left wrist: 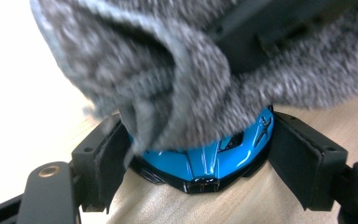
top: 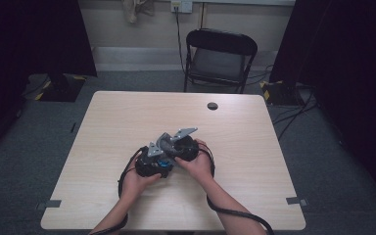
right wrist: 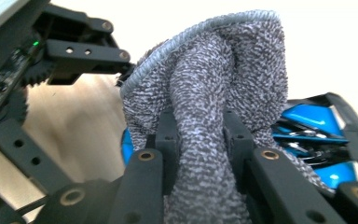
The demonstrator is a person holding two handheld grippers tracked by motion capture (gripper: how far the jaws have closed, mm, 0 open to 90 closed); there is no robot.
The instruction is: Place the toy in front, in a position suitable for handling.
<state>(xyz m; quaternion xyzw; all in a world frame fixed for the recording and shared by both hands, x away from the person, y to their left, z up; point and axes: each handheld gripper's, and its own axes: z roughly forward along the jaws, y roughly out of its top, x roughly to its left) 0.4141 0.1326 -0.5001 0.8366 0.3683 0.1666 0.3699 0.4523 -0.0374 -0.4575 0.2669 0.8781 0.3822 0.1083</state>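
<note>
Blue toy car (left wrist: 200,161), glossy with black trim, standing on the light wood-grain bench (top: 117,122) slightly nearer the person's edge than the middle, between the two hand-held grippers. In the left gripper view the car's nose points toward the camera and sits between the two padded black jaws of the left gripper (left wrist: 200,158); both pads press against the car's flanks, so the jaws are clamped on the car and hold it against the bench surface. No brand name, label or readable writing can be made out on the car: a small dark mark on its bodywork near the right pad is too blurred to read.

Grey terry cloth (right wrist: 209,116), bunched into a thick fold, is pinched between the nearly closed jaws of the right gripper (right wrist: 203,140). The cloth has a stitched hem along its upper edge and carries no visible tag or lettering. In the left gripper view the cloth (left wrist: 168,70) drapes over the roof and rear of the car, touching it. In the right gripper view the car (right wrist: 312,135) shows just behind the cloth.

In the high view both hands meet over the car (top: 164,164), left gripper (top: 152,164) and right gripper (top: 181,147) close together, grey plates uppermost. A black folding chair (top: 220,58) stands beyond the bench.
</note>
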